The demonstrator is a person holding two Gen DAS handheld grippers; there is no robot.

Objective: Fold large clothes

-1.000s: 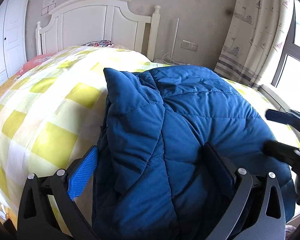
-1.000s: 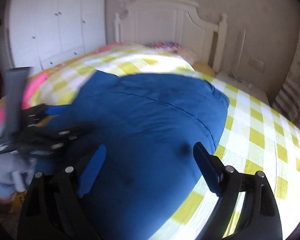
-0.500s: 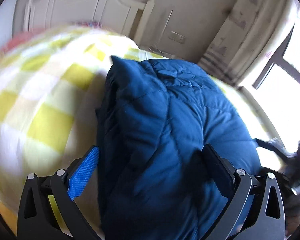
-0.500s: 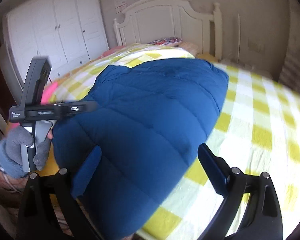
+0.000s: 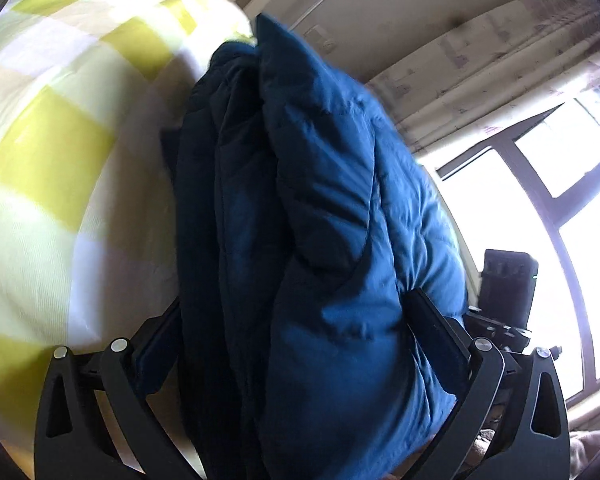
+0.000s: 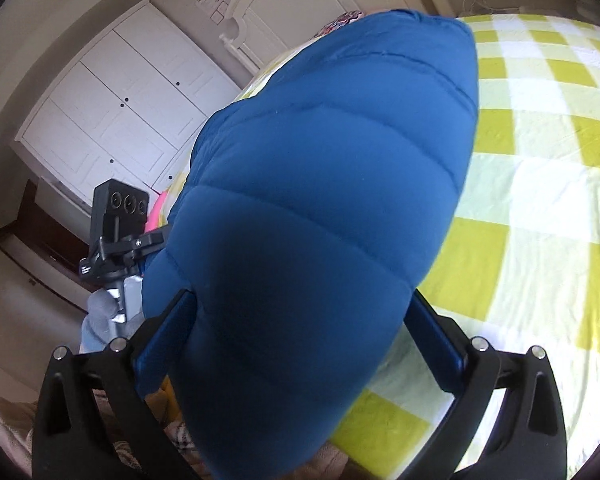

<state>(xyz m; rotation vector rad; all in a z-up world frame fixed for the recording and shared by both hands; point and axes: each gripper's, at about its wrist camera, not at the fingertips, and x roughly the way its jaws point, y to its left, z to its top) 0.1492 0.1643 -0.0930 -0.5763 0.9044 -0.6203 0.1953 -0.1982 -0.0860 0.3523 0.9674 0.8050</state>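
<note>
Blue padded jacket (image 6: 320,208), folded into a thick bundle, lies on the bed (image 6: 540,184) with the yellow-and-white checked cover, and fills the middle of both wrist views. The right tongs (image 6: 300,344) straddle its near end: their jaws are opening, spread wide to either side of the bundle, which sits between them; the fabric bulges against the inner faces, yet no clamping shows. In the left wrist view the jacket (image 5: 320,240) stands edge-on in several layers, blurred by motion. The left tongs (image 5: 292,344) stand wide apart with the stacked layers between the fingers; whether they press on the cloth I cannot tell. A gloved hand (image 6: 100,316) holds the left tool beside the jacket. White wardrobe doors (image 6: 116,112) stand beyond the bed.
</note>
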